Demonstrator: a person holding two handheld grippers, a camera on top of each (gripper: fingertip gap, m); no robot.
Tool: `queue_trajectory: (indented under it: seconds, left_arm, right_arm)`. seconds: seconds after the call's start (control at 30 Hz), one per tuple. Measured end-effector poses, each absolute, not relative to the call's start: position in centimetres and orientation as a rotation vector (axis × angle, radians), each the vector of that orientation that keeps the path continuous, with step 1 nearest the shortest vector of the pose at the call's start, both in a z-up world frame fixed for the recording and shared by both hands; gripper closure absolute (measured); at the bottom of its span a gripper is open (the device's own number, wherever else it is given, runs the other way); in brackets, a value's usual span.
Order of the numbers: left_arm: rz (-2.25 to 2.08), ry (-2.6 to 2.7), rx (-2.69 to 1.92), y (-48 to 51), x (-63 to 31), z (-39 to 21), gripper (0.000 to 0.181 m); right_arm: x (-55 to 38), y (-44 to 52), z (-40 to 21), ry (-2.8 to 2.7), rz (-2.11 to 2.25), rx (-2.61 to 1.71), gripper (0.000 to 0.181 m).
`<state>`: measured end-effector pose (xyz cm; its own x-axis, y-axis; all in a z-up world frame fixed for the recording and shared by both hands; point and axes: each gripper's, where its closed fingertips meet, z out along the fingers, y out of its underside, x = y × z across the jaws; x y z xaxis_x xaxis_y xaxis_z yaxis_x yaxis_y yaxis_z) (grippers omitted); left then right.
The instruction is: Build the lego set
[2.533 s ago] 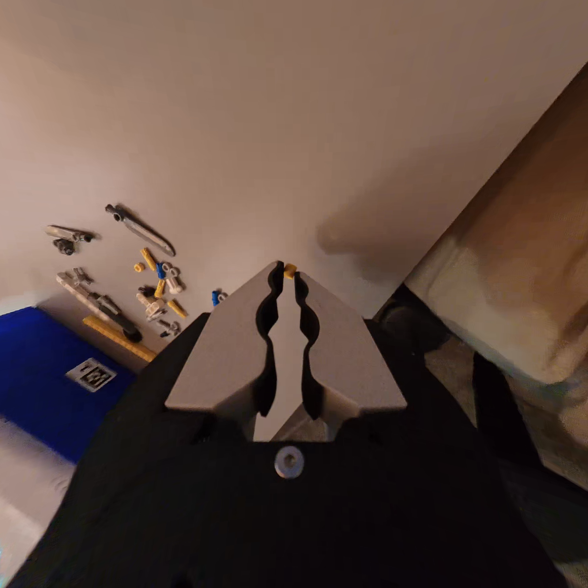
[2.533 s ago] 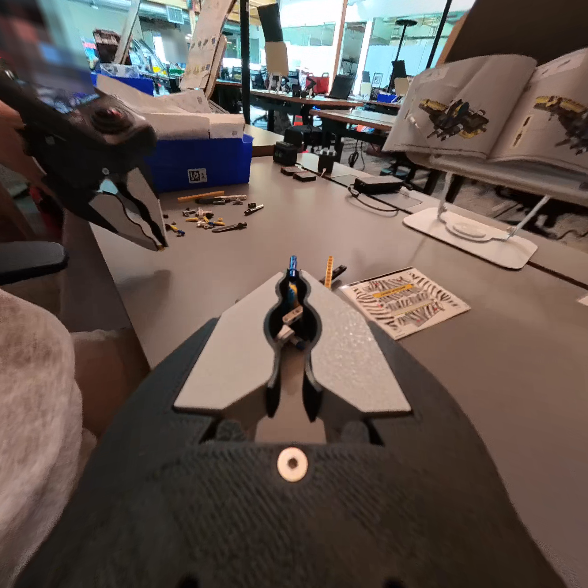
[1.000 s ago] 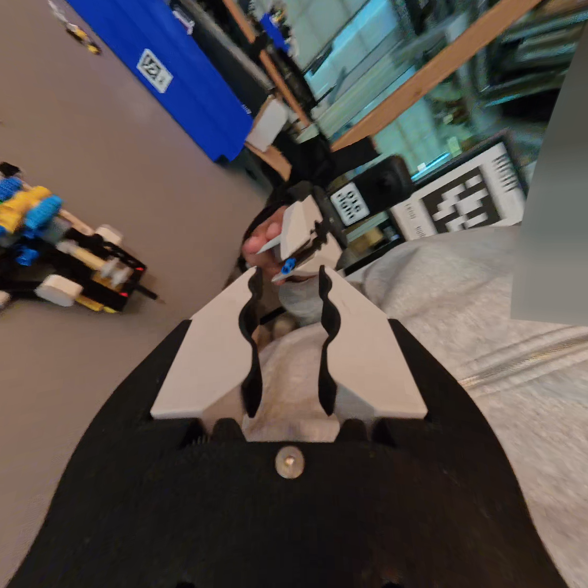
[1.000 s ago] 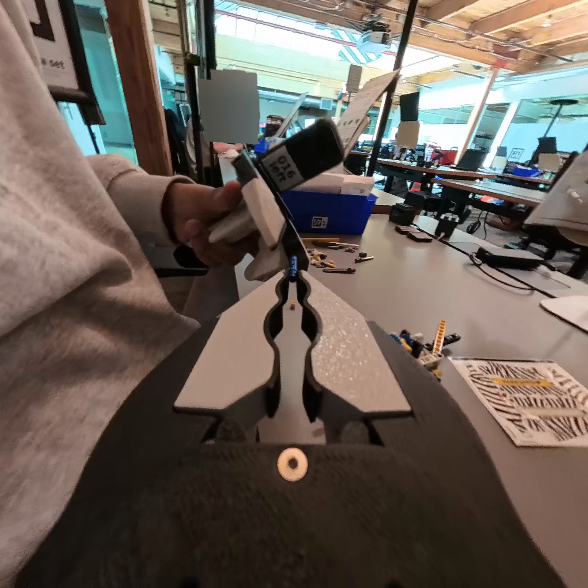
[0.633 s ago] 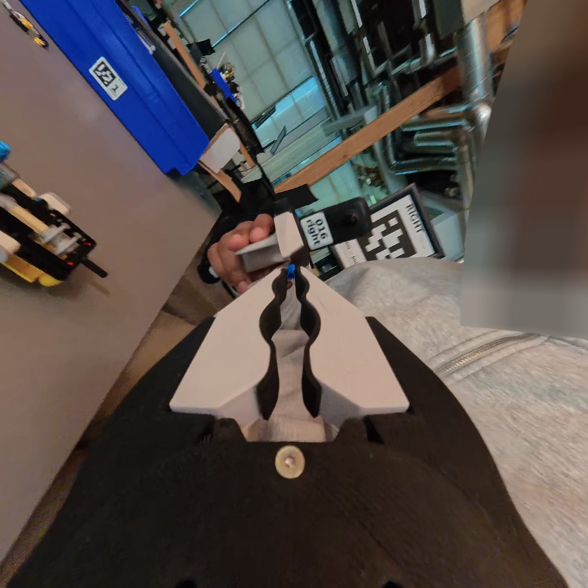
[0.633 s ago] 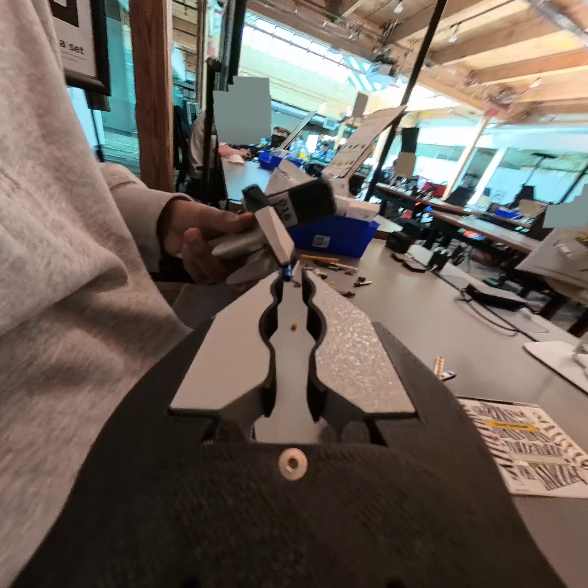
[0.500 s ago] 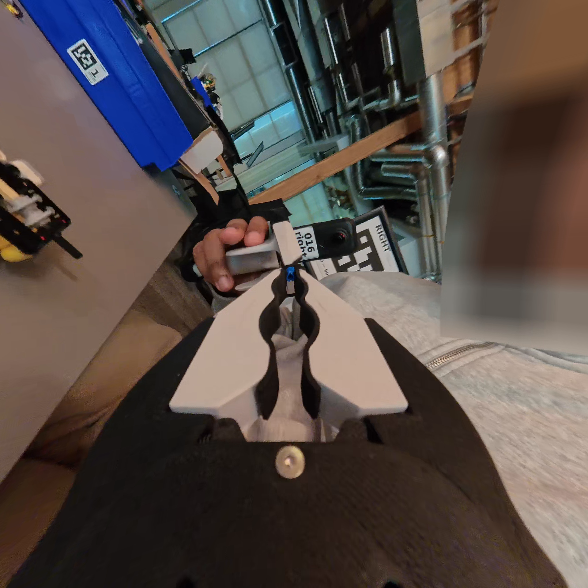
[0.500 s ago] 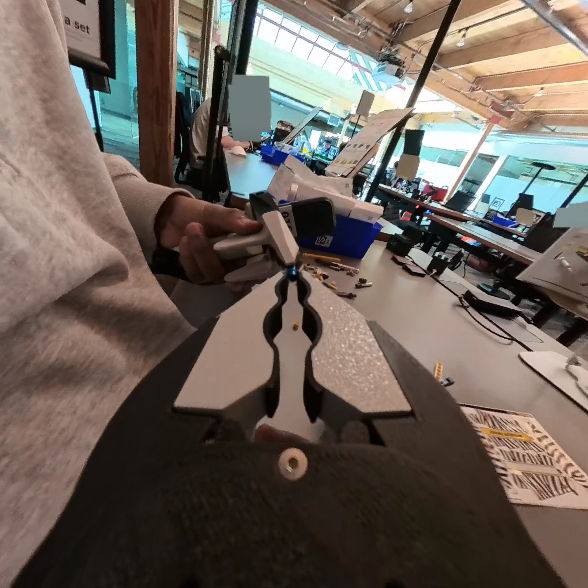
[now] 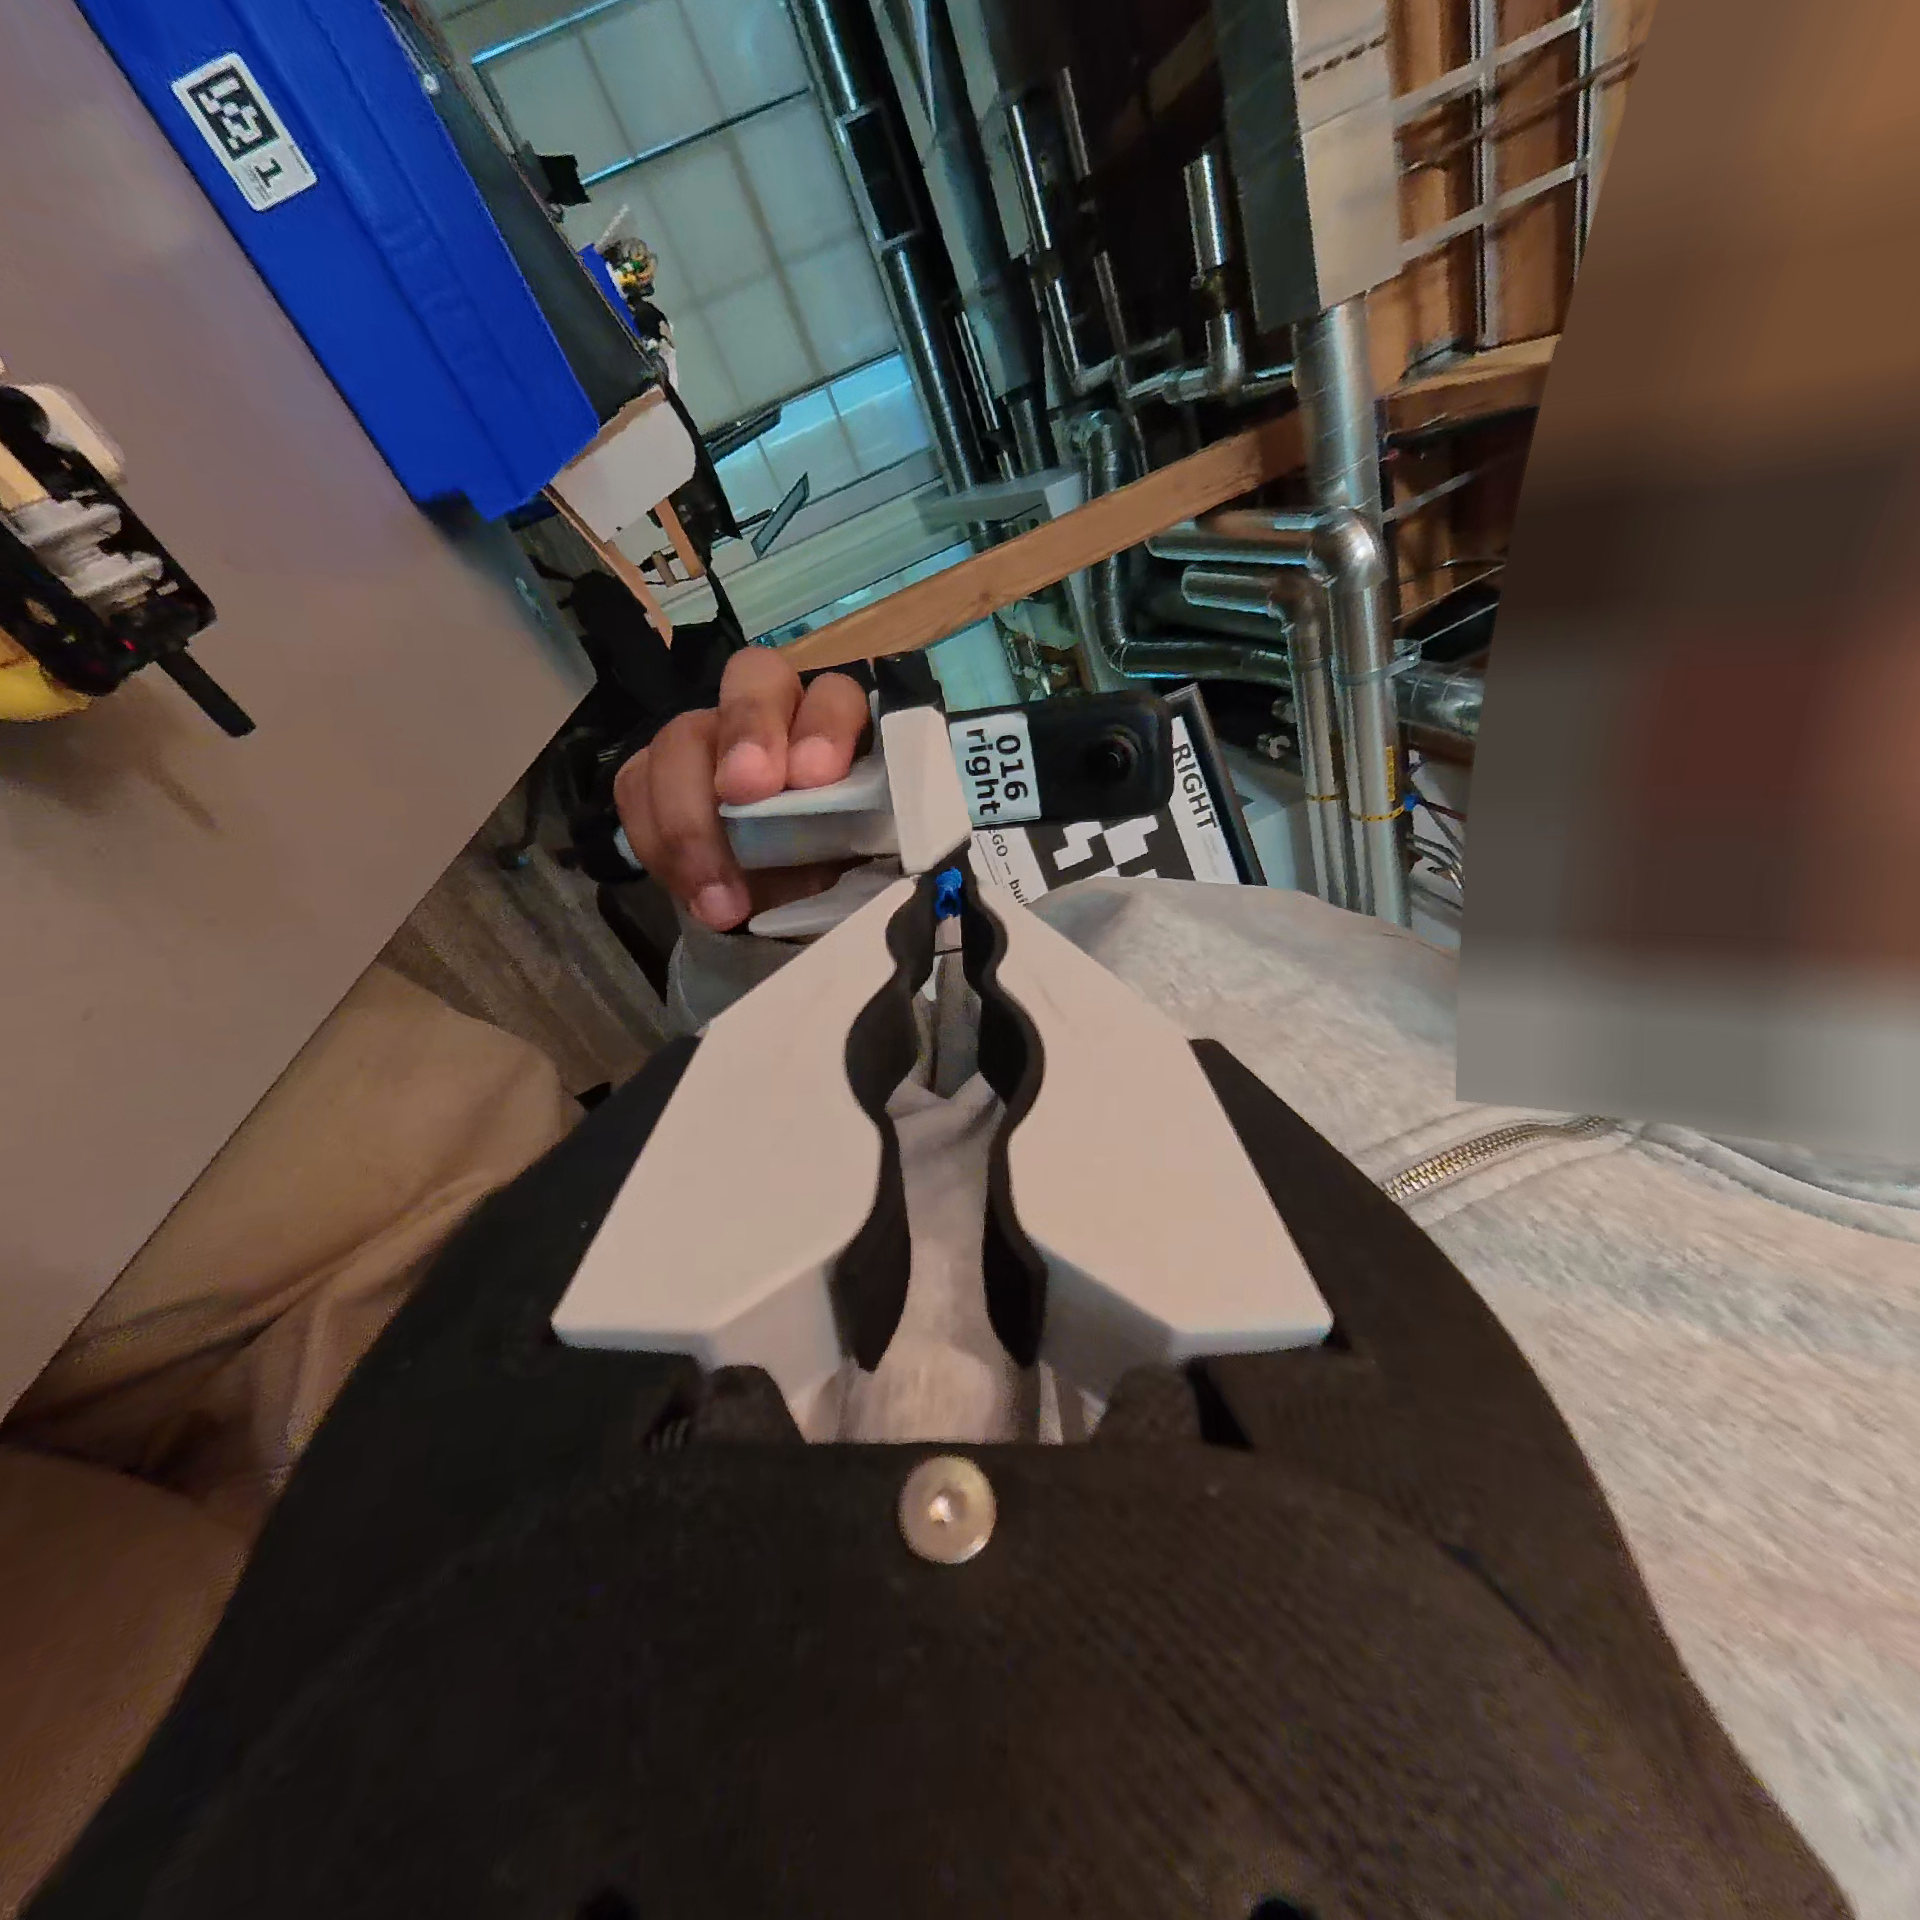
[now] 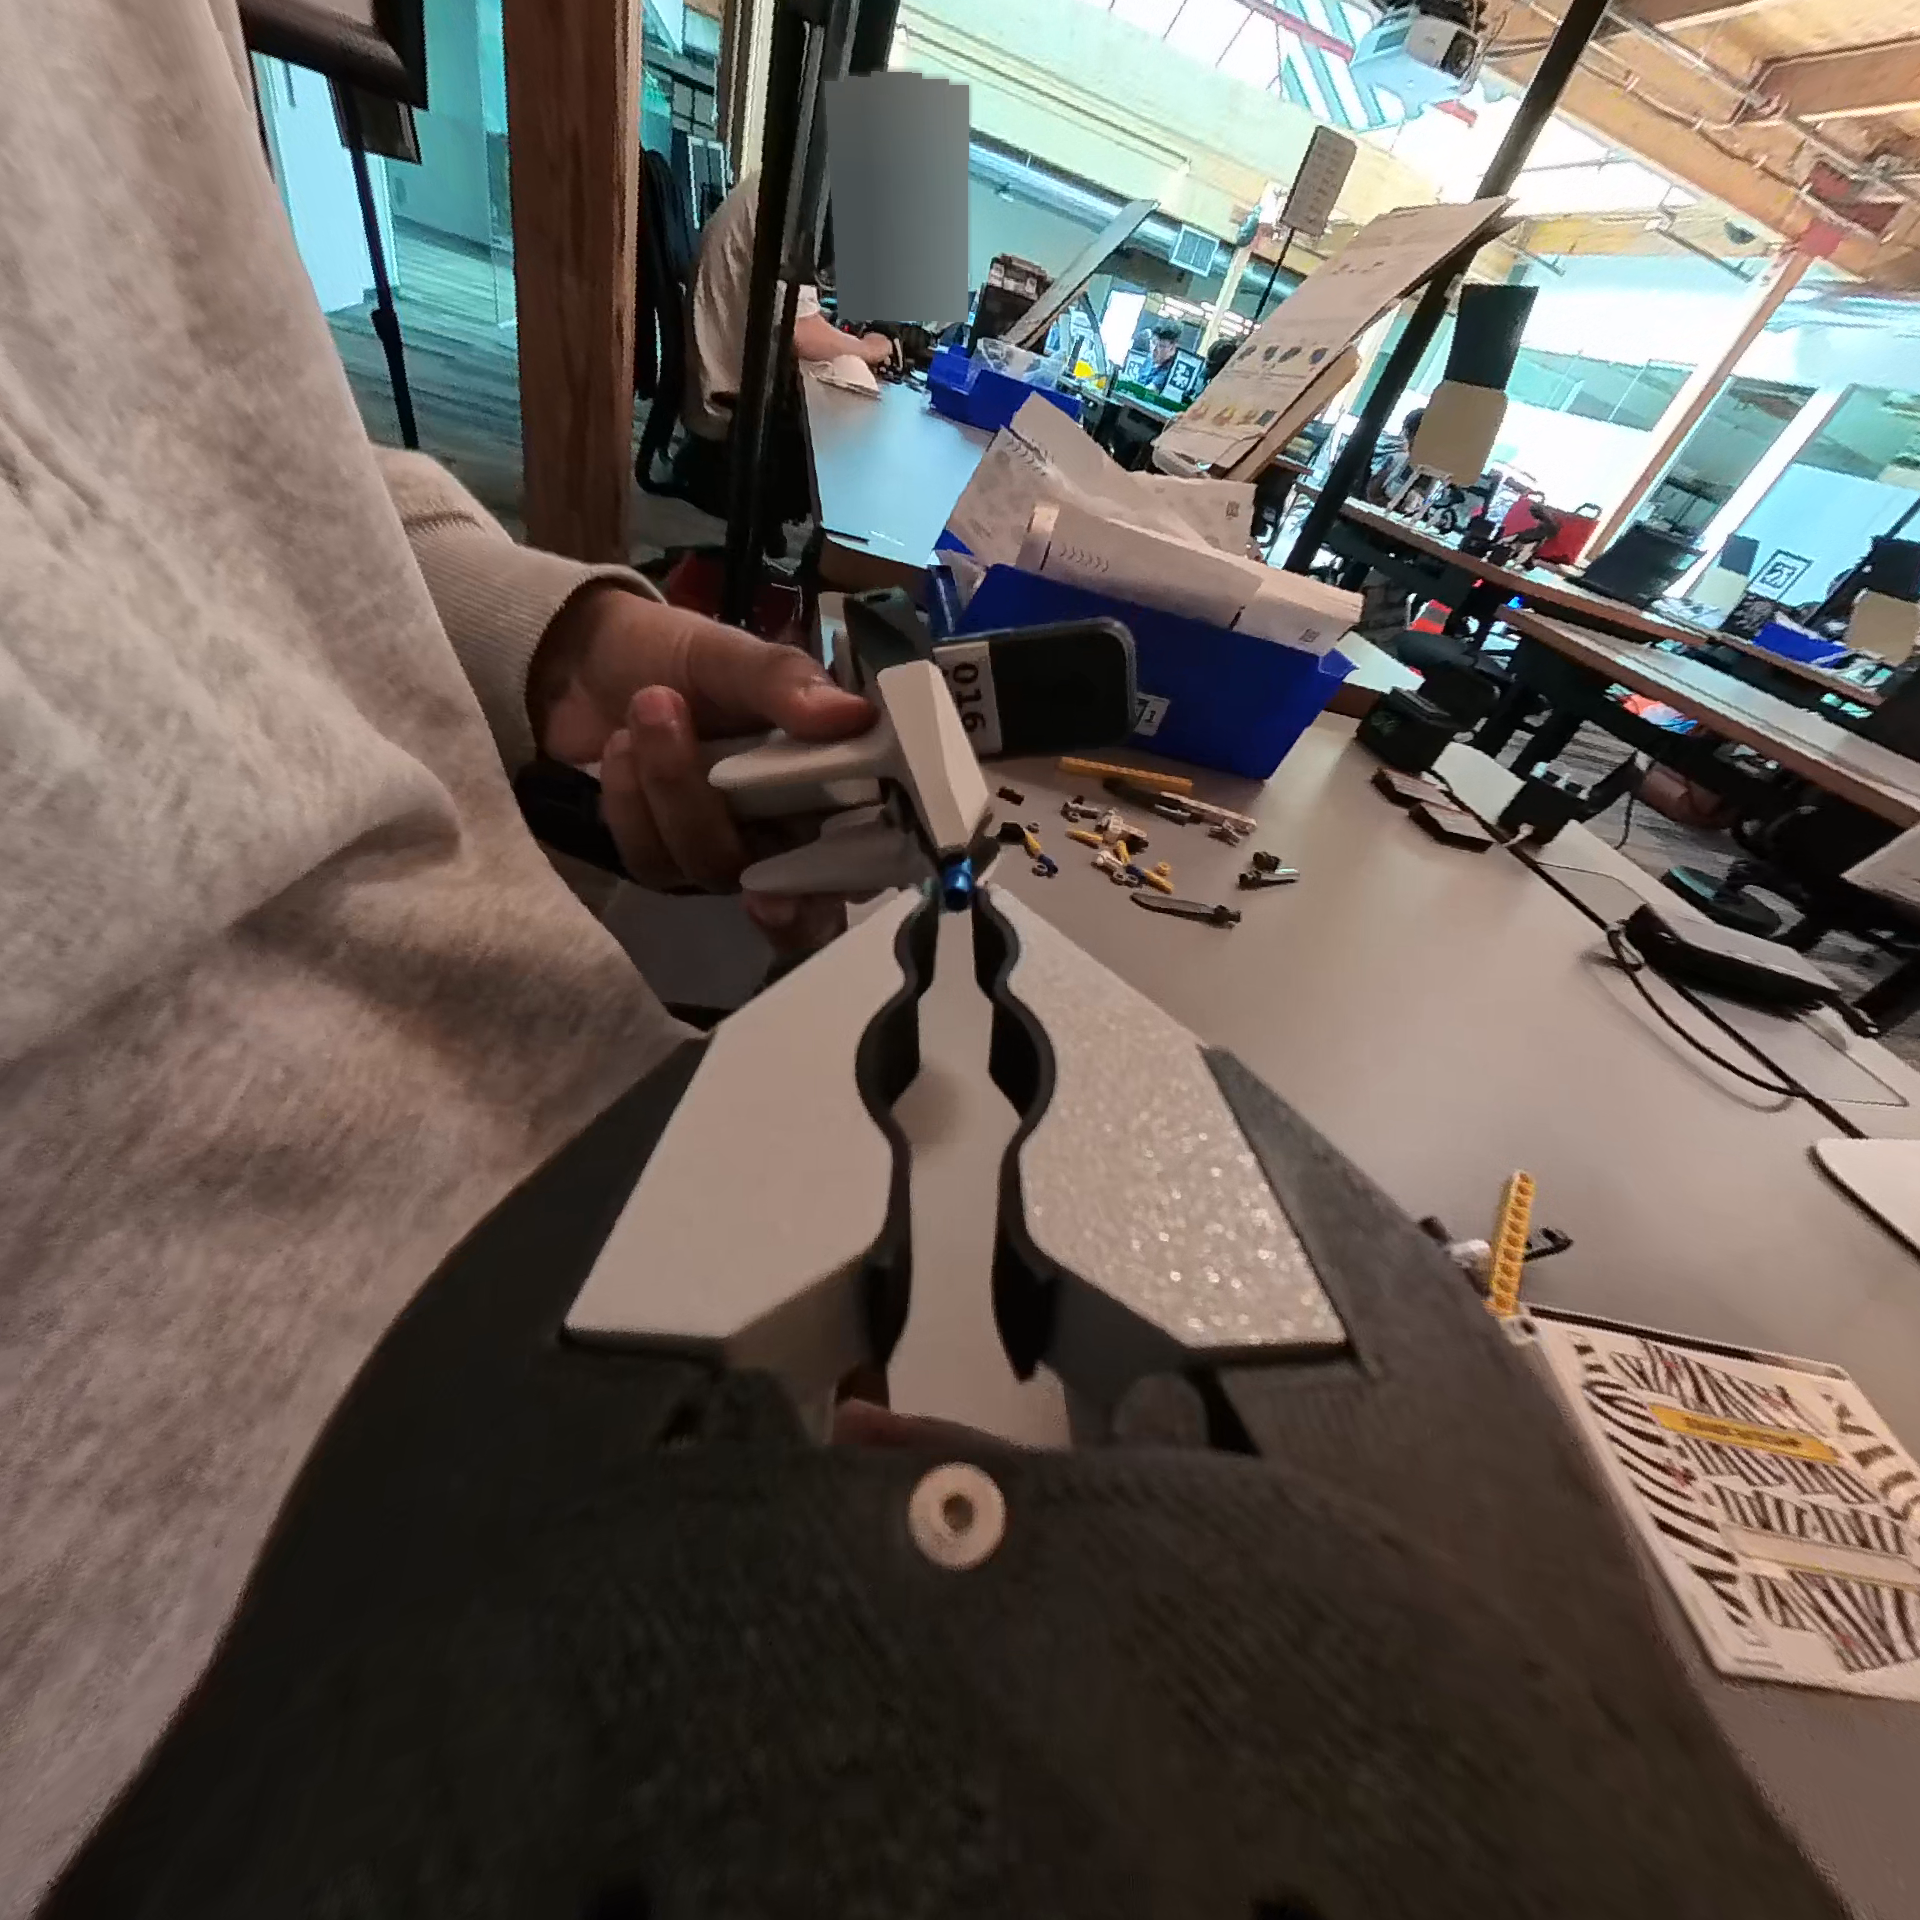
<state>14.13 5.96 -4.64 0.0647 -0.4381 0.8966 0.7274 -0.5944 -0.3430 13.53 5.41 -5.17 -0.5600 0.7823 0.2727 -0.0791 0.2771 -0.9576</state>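
Note:
A small blue pin (image 9: 945,896) sits between the tips of both grippers, held in the air in front of the person's grey sweatshirt. My left gripper (image 9: 943,914) is nearly shut with the pin at its tips. My right gripper (image 10: 954,902) is also nearly shut, with the blue pin (image 10: 955,883) at its tips. Each gripper shows tip to tip in the other's view, as the right gripper (image 9: 925,821) and the left gripper (image 10: 935,790), each held by a hand. The partly built black, white and yellow model (image 9: 73,582) lies on the grey table (image 9: 208,831).
Loose small parts (image 10: 1122,842) lie on the table (image 10: 1403,987) before a blue bin (image 10: 1195,686), also in the left wrist view (image 9: 343,239). A yellow beam (image 10: 1509,1242) and a striped sticker sheet (image 10: 1745,1496) lie at the right. Cables and dark devices sit farther back. My left and right fingertips are right by each other.
A second ago my left gripper was open before the pin in the right gripper's tips. It has since closed on the pin, and both grippers stay tip to tip.

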Motion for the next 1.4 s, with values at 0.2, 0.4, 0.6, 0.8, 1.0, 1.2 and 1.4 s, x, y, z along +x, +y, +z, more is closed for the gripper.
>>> queue_trajectory:
  seconds: [0.2, 0.4, 0.6, 0.8, 1.0, 1.2, 1.4]
  left_arm:
    - [-1.702, -0.321, -1.426, 5.4, 13.7, -5.2, 0.179]
    - [-1.706, -0.323, -1.383, 4.6, 12.9, -5.3, 0.18]
    - [-1.365, -0.366, -1.502, 4.0, 9.6, -7.0, 0.149]
    - [-0.735, -0.445, -1.644, 1.4, 2.6, -9.0, 0.149]
    - [-0.582, -0.583, -1.684, -1.4, -2.7, -10.8, 0.148]
    - [-0.542, -0.722, -1.724, -3.0, -6.1, -13.5, 0.147]
    - [-0.653, -0.787, -1.674, -3.2, -6.7, -14.0, 0.148]
  right_arm:
    - [13.1, 4.8, -5.4, -1.802, 1.36, -0.66, 0.177]
    - [12.3, 4.0, -5.6, -1.865, 1.317, -0.664, 0.177]
    - [9.6, 3.8, -5.5, -1.998, 1.327, -0.864, 0.177]
    - [4.5, 4.6, -7.9, -2.197, 1.08, -1.145, 0.178]
    - [0.9, 4.6, -12.8, -2.409, 0.632, -1.324, 0.177]
    - [0.1, 4.4, -15.3, -2.552, 0.386, -1.39, 0.177]
    - [0.4, 4.3, -16.6, -2.61, 0.286, -1.514, 0.177]
